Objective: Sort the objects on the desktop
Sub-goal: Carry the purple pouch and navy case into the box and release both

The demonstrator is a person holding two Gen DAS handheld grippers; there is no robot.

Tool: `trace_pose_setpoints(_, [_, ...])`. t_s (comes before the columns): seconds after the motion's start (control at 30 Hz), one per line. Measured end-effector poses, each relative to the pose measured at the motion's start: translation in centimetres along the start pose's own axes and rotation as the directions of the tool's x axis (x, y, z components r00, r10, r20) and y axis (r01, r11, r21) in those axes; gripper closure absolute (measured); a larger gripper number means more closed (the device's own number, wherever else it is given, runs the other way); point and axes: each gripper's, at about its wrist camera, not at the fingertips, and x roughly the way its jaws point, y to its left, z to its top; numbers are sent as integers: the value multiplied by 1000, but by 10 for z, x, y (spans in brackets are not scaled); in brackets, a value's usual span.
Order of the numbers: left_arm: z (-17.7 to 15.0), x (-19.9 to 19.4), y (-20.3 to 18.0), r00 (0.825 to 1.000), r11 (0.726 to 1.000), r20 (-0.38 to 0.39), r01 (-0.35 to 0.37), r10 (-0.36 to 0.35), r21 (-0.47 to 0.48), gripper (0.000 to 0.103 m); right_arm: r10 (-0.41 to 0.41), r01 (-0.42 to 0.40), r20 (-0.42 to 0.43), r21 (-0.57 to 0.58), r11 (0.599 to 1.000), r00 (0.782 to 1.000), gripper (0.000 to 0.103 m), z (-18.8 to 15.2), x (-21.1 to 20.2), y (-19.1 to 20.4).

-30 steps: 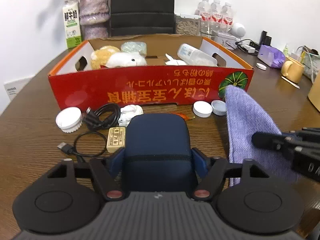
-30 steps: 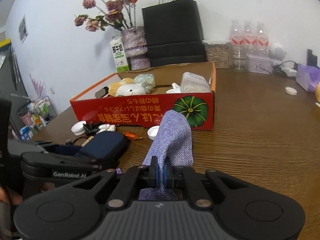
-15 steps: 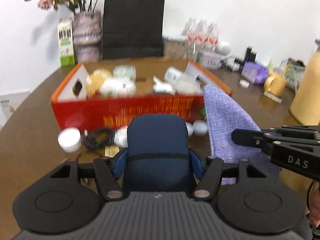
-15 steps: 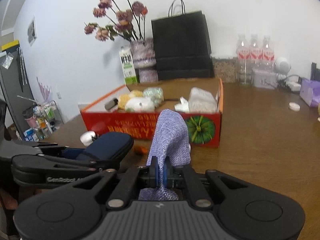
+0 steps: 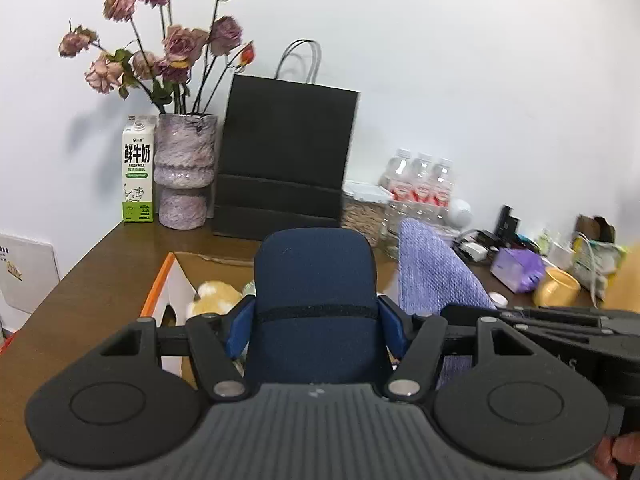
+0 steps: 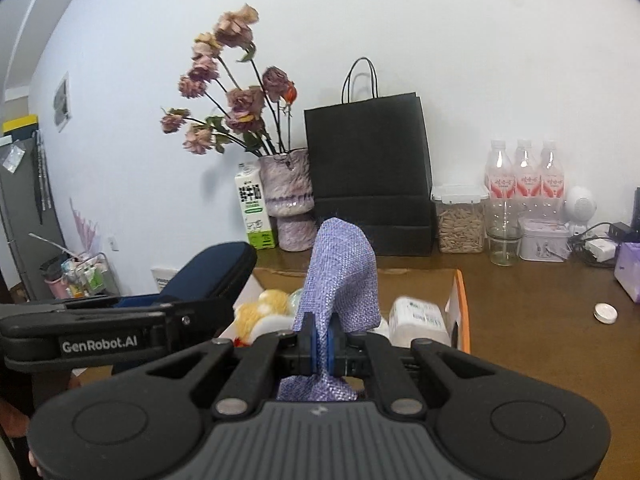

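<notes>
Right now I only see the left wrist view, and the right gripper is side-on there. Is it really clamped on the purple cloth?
Observer: Yes. In the right wrist view the right gripper is shut on the cloth, which stands up from between its pads.
Operator: My case hides most of the box. What lies under the cloth?
Observer: A white pack lies in the box, close to its right wall.
</notes>
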Motion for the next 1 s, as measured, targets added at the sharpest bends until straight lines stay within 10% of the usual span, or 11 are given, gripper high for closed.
trace_pose_setpoints(0.77, [-32, 111, 20, 982, 992, -147, -112, 120, 66, 37, -31, 37, -116, 50, 998, 993, 97, -38, 108, -27])
trace_pose_setpoints(0.93, [-33, 105, 20, 981, 986, -114, -147, 156, 84, 23, -76, 79, -108, 25, 997, 991, 55, -39, 103, -26])
trace_pose_setpoints(1.0, [-31, 96, 17, 972, 968, -54, -222, 229, 118, 0, -104, 106, -82, 18, 994, 991, 32, -37, 99, -27])
